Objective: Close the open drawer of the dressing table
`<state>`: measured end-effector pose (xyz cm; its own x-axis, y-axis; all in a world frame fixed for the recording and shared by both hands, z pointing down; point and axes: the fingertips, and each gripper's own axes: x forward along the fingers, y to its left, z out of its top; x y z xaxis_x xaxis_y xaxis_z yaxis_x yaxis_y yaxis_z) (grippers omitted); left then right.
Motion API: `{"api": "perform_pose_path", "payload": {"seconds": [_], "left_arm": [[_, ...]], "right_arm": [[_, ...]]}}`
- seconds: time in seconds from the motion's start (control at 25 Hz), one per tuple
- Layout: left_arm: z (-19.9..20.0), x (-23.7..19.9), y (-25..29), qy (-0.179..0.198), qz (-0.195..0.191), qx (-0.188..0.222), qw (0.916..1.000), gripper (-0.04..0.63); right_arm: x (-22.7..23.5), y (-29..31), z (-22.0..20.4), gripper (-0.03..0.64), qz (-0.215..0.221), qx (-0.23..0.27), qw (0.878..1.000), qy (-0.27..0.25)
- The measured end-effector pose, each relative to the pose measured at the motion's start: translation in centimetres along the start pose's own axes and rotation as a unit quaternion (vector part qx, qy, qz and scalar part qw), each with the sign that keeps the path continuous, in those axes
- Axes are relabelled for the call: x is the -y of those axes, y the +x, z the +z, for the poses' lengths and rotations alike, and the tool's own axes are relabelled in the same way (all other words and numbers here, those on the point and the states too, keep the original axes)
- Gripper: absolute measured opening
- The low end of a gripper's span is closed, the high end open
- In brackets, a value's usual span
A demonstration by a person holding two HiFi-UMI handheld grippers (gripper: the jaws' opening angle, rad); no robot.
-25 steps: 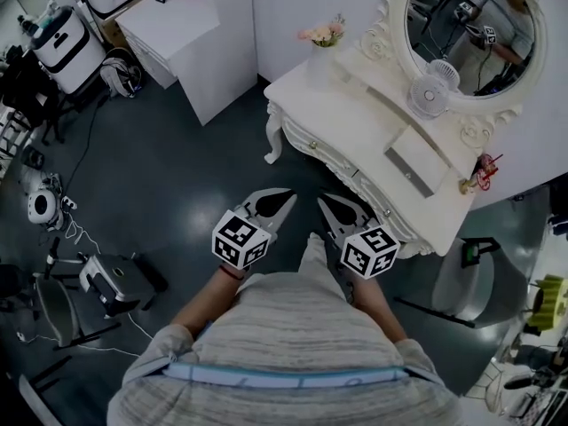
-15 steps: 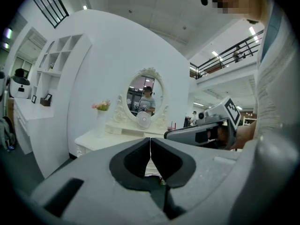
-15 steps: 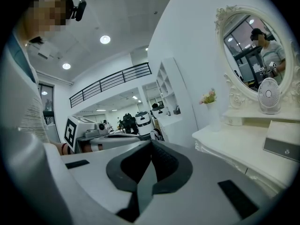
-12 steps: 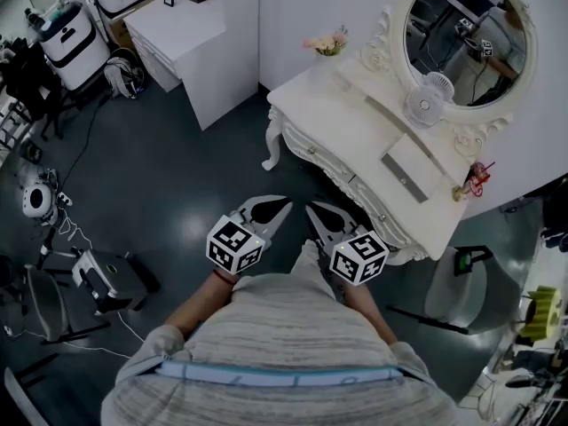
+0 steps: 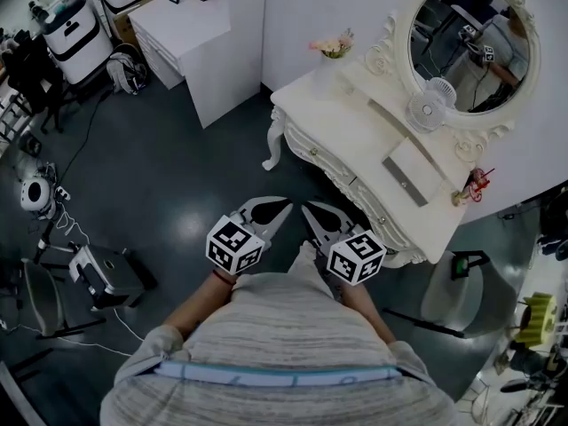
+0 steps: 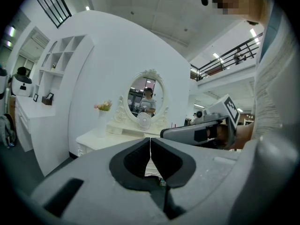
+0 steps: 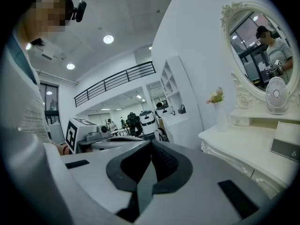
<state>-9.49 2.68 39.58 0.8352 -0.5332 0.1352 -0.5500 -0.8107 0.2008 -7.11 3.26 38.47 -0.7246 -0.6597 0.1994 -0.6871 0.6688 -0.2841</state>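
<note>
The white dressing table (image 5: 333,122) stands ahead and to the right, with an oval mirror (image 5: 470,34), a small fan (image 5: 428,109) and a flower vase (image 5: 330,50). A small drawer (image 5: 404,171) sticks out of the raised shelf under the mirror; it also shows at the right edge of the right gripper view as a drawer (image 7: 286,142). My left gripper (image 5: 286,204) and right gripper (image 5: 306,207) are held side by side in front of my body, short of the table's front edge. Both are shut and empty, as the left gripper (image 6: 150,138) and right gripper (image 7: 150,142) show close up.
A white cabinet (image 5: 191,34) stands at the back left beside a white machine (image 5: 69,29). Floor equipment and cables (image 5: 98,273) lie to the left. A stool (image 5: 453,291) stands at the table's right end. Dark floor separates me from the table.
In the head view both grippers have drifted slightly left and drawn closer together. Both stay shut, and the drawer has not moved.
</note>
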Motion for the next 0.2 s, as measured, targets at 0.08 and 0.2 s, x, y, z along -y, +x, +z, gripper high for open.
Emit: {"api": "perform_pose_path", "payload": {"seconds": [0.08,0.2], "left_arm": [[-0.01,-0.09,-0.06,-0.001,-0.001,0.001,1.0,0.015],[0.0,-0.3,-0.18,-0.002,-0.001,0.001,1.0,0.015]], "right_arm": [[-0.1,0.21,-0.01,0.009,0.001,-0.001,1.0,0.0],[-0.26,0.53,-0.03,0.009,0.002,-0.003,1.0,0.0]]}}
